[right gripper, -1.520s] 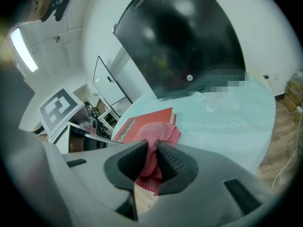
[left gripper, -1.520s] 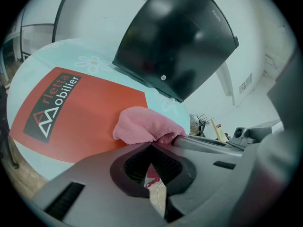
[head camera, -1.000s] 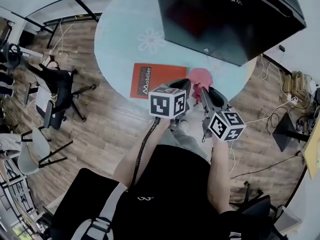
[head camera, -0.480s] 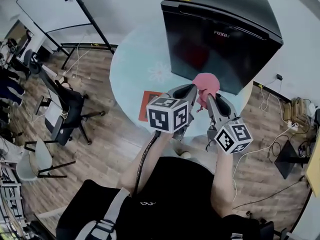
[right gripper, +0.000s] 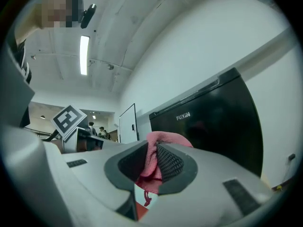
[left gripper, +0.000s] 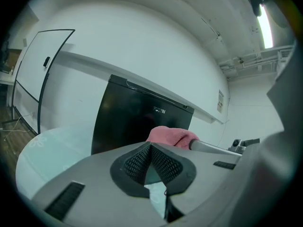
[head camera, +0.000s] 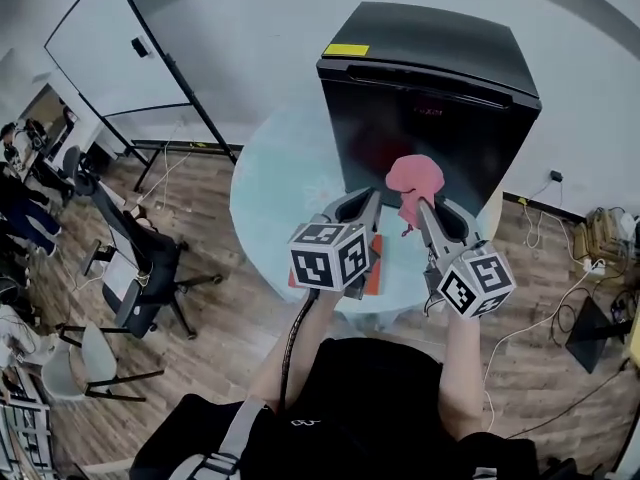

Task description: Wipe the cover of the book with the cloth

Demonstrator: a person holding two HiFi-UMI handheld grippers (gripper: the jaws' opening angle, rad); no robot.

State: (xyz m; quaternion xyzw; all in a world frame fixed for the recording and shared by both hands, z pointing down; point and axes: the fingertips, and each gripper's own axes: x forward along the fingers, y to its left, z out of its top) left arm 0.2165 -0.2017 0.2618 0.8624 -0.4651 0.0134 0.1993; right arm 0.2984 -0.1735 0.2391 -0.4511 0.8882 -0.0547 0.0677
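My right gripper (head camera: 419, 206) is shut on a pink cloth (head camera: 414, 179) and holds it up in the air above the round table (head camera: 268, 200). In the right gripper view the cloth (right gripper: 154, 161) is bunched between the pads and hangs down. My left gripper (head camera: 370, 198) is raised beside it, to the left, shut and empty; its pads (left gripper: 142, 157) meet at the tip. Of the orange book (head camera: 375, 264), only a sliver shows on the table under the left gripper, with another sliver of the book (right gripper: 137, 208) in the right gripper view.
A black mini fridge (head camera: 432, 78) stands on the far side of the pale blue table. A whiteboard on a stand (head camera: 120, 63) is at the left. Office chairs (head camera: 145, 273) sit on the wooden floor, and cables (head camera: 560, 298) trail at the right.
Both grippers have risen, and the pink cloth has come up off the table in the right gripper. The head view has tilted up, and the book is now mostly hidden.
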